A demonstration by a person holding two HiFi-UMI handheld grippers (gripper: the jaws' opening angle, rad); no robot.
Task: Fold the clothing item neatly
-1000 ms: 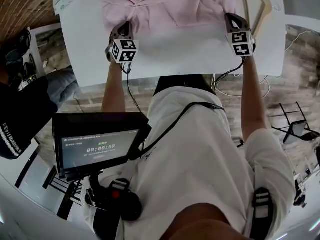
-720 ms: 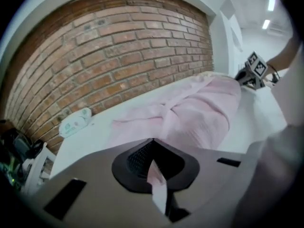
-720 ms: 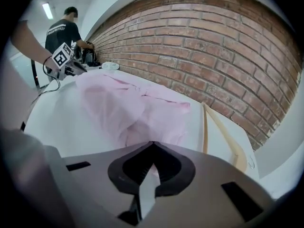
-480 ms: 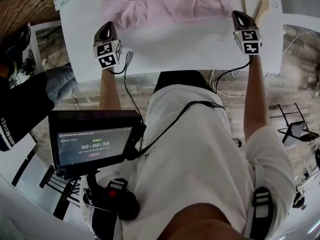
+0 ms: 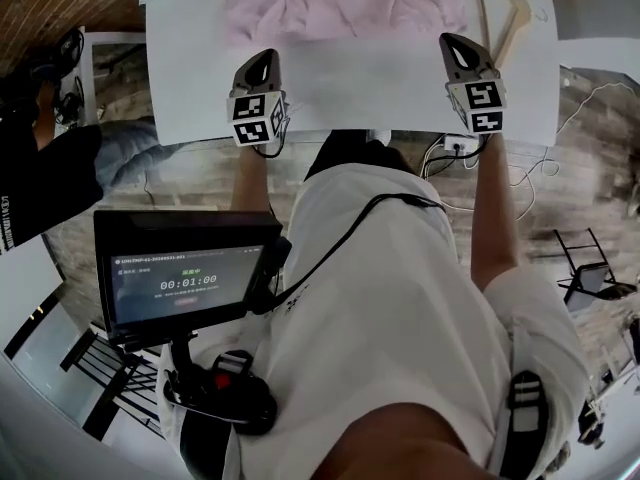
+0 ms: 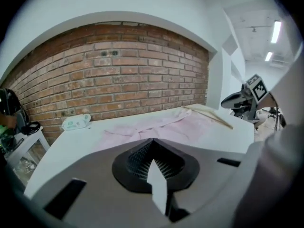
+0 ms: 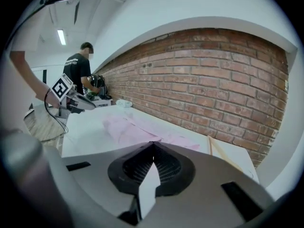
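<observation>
The pink garment point(image 5: 345, 3) lies spread flat in a wide band at the 12 o'clock side of the white worktop point(image 5: 350, 93), with a wooden hanger point(image 5: 508, 8) just beside it at 2 o'clock. Both grippers are held over the bare near half of the worktop, clear of the cloth. The left gripper point(image 5: 260, 63) is at about 7 o'clock from the garment and the right gripper point(image 5: 458, 48) at about 5 o'clock. In each gripper view the jaws are pressed together with nothing between them, and the garment lies ahead. This looks like a pause between folds: the cloth seems laid out and partly gathered, but not yet a compact stack. The next move probably calls for spreading both sets of jaws and reaching toward 12 o'clock. Each gripper would then pinch a matching corner or edge, so the fold goes over evenly without dragging the cloth into the hanger.
</observation>
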